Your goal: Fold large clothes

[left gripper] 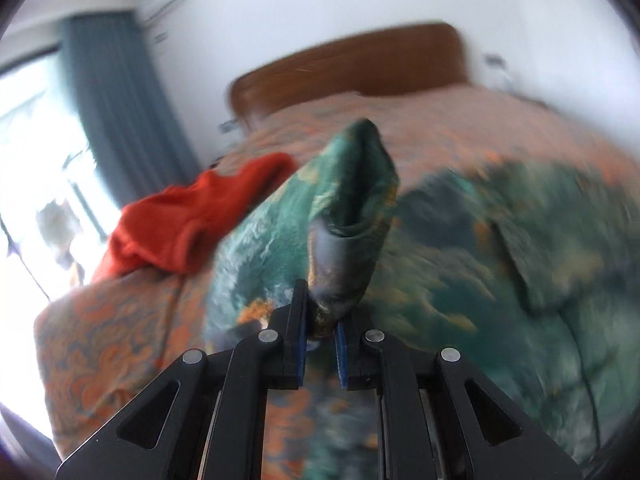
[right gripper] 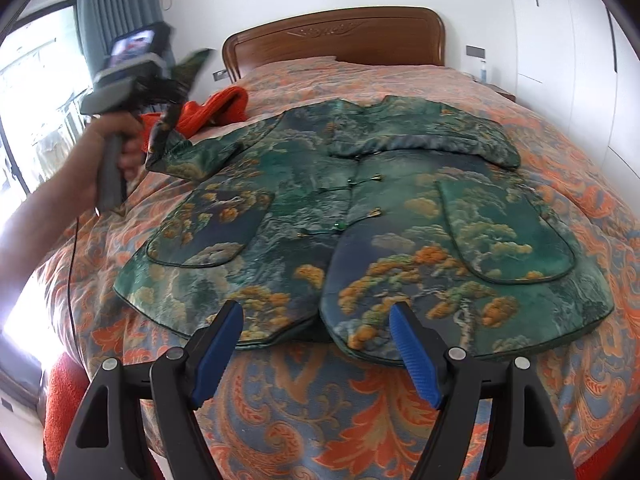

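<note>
A green brocade jacket (right gripper: 360,208) with pine and cloud patterns lies front up on the bed, its far sleeve folded across the chest. My left gripper (left gripper: 322,320) is shut on the cuff of the jacket's left sleeve (left gripper: 348,208) and holds it lifted above the bed; it also shows in the right wrist view (right gripper: 176,92), raised at the bed's left side. My right gripper (right gripper: 316,320) is open and empty, hovering just above the jacket's lower hem.
An orange-red knitted garment (right gripper: 216,110) lies bunched at the far left of the bed (right gripper: 304,408), which has an orange and blue patterned cover. A wooden headboard (right gripper: 336,36) stands behind. A bright window with blue curtain (right gripper: 96,8) is at left.
</note>
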The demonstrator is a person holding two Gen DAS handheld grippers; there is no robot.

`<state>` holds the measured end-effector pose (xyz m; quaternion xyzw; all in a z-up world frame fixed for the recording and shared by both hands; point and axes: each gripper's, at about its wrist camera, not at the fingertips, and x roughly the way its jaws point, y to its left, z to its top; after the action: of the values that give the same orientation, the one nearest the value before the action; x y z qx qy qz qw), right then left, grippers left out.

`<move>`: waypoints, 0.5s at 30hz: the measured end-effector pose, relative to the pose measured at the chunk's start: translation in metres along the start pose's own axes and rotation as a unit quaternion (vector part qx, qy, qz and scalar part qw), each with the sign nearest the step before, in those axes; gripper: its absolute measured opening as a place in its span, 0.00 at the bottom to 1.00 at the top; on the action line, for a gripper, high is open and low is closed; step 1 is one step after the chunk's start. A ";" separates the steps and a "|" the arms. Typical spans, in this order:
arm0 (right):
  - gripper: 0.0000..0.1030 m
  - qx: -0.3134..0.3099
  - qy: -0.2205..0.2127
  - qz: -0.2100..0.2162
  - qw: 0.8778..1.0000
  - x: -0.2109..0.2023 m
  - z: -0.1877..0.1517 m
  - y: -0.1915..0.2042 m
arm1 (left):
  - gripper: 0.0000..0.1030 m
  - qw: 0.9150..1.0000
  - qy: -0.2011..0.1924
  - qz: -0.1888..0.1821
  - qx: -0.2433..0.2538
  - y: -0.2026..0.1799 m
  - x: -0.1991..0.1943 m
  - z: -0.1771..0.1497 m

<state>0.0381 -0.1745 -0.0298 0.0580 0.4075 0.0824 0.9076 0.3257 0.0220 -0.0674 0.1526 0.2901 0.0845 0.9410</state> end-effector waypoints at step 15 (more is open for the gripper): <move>0.75 0.006 0.001 -0.001 1.000 -0.002 0.000 -0.005 | 0.90 0.991 0.030 -0.038 0.128 -0.069 -0.008 -0.054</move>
<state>0.0371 -0.1800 -0.0294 0.0624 0.4090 0.0790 0.9069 0.2932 -0.0324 -0.1288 0.2580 0.3325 0.0151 0.9070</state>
